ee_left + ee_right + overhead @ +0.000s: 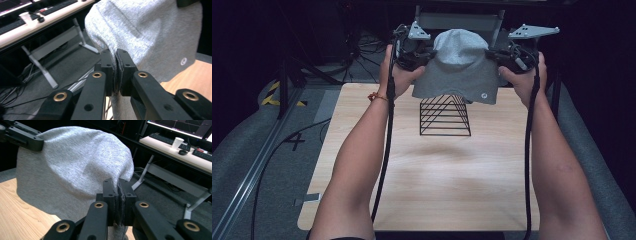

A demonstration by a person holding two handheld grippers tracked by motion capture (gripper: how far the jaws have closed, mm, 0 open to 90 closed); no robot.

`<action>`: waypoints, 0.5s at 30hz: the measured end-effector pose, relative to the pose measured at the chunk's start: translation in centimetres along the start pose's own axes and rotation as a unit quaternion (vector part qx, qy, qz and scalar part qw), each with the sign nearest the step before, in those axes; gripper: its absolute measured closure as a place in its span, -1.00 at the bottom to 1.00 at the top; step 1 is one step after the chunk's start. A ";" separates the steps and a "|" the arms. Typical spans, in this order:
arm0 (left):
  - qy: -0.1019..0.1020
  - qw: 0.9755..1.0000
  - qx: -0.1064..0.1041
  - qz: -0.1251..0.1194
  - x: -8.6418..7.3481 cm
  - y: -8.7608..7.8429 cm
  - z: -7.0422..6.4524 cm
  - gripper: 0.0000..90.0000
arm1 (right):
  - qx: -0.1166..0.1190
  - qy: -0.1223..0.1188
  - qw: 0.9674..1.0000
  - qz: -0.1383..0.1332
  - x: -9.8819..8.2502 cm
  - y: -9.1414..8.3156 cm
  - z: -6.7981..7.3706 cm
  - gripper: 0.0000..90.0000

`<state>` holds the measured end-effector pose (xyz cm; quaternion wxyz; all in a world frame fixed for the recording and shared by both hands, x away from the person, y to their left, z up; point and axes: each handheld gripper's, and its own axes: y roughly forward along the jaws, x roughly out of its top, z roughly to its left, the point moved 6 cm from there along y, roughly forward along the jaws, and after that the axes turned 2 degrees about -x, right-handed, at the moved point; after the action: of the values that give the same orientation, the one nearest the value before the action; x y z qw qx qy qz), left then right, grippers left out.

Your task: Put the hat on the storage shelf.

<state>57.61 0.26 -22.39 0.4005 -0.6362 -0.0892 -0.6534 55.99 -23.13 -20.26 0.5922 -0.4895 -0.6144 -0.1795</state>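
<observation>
While both tongs pinch the grey cloth (458, 70), a wire rack (445, 117) stands beneath.

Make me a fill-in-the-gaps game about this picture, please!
1. The grey hat is held up by ___ hand-held grippers, the left hand-held gripper and the right hand-held gripper.
2. The wire rack under the hat is coloured ___.
3. The rack stands on a ___ table.
4. The jaws of both hand-held grippers are ___ on the hat's edge.

Missing words: two; black; wooden; shut
</observation>
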 end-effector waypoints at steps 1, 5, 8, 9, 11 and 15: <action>-0.003 1.000 0.002 0.002 -0.2 0.2 0.2 0.89 | -0.003 -0.001 1.000 -0.001 0.0 0.2 0.0 0.89; -0.011 1.000 0.004 0.001 -0.7 0.6 0.6 0.89 | -0.005 0.004 1.000 -0.002 0.0 0.9 -0.2 0.90; -0.020 1.000 -0.007 -0.006 -1.2 0.8 0.8 0.89 | 0.002 0.002 1.000 0.003 -0.1 1.3 -0.1 0.90; -0.023 1.000 -0.011 -0.007 -1.4 0.8 0.7 0.89 | 0.004 0.002 1.000 0.006 -0.3 1.4 0.0 0.90; -0.026 0.999 -0.019 -0.009 -1.7 0.8 0.5 0.89 | 0.008 -0.001 1.000 0.004 -0.4 1.4 0.1 0.90; -0.027 0.999 -0.027 -0.013 -2.0 0.5 0.3 0.89 | 0.013 0.002 1.000 0.004 -0.6 1.3 0.3 0.90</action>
<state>57.93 0.93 -24.39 0.3722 -0.6627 -0.0909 -0.6434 56.74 -22.49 -21.32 0.6005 -0.4840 -0.6134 -0.1700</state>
